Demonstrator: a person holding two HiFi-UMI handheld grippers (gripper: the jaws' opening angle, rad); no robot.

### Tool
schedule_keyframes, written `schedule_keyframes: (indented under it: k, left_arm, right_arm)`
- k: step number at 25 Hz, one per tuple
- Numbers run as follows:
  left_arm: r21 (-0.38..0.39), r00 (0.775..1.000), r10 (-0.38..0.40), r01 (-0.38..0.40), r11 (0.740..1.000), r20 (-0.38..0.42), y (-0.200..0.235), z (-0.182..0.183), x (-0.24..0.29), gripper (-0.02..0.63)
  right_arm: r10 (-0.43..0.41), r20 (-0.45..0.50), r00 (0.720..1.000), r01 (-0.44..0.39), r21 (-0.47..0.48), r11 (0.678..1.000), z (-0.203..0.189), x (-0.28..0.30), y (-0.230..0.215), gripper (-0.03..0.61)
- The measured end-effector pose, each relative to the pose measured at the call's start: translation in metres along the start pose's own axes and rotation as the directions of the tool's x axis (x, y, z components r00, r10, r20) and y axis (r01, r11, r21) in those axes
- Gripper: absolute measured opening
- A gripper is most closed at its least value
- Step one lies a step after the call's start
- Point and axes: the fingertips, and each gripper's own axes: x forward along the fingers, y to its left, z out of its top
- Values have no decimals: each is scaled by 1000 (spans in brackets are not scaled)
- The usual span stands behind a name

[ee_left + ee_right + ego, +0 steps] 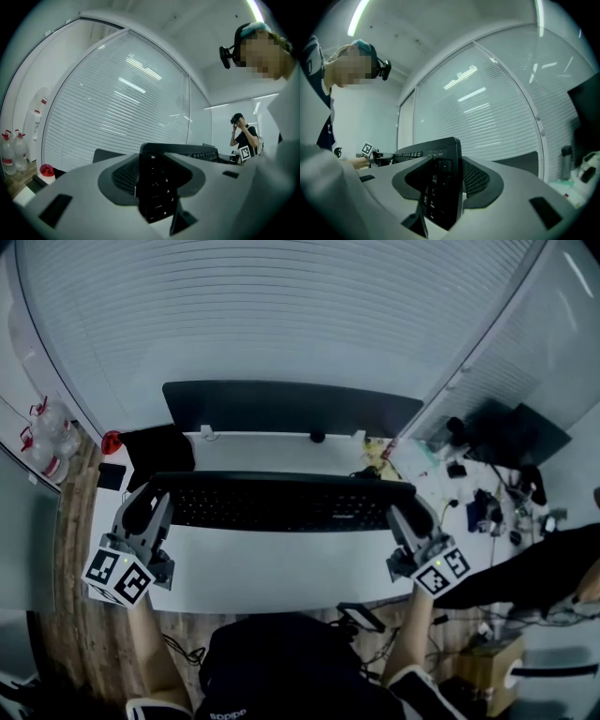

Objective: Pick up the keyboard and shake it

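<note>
Left gripper [150, 510] clamps the left end of the black keyboard [281, 501], its jaws spread wide with the pads pressed on either face. Our right gripper [411, 519] grips the right end the same way. We judge the pickup done. The keyboard seems to hang level just above the white surface [281, 568], parallel to its near edge and in front of the monitor [291, 407] at the far edge, though we cannot be sure of the gap beneath it. The shaking is what is left, as far as we can judge. No brand shows on the keyboard. Its key legends in the gripper views are too dim to read reliably, and the marker cube [117, 573] carries only square patterns.
</note>
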Motion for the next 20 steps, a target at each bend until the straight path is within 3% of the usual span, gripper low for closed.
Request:
schedule_keyframes:
  k: [4,11,20]
  left_arm:
    - [41,999,31,-30,999,-29,6,-6,7,163]
    - [127,997,71,-65,990,-42,7,0,3,163]
    - [256,996,70,-54,965,-54,-13,26,6,163]
  right_arm:
    - [-42,6,999,42,13,999,-11,11,-5,184]
    - [-49,29,998,47,54,997,-39,15,-4,184]
    - [-54,83,995,41,147,988,-58,5,-9,184]
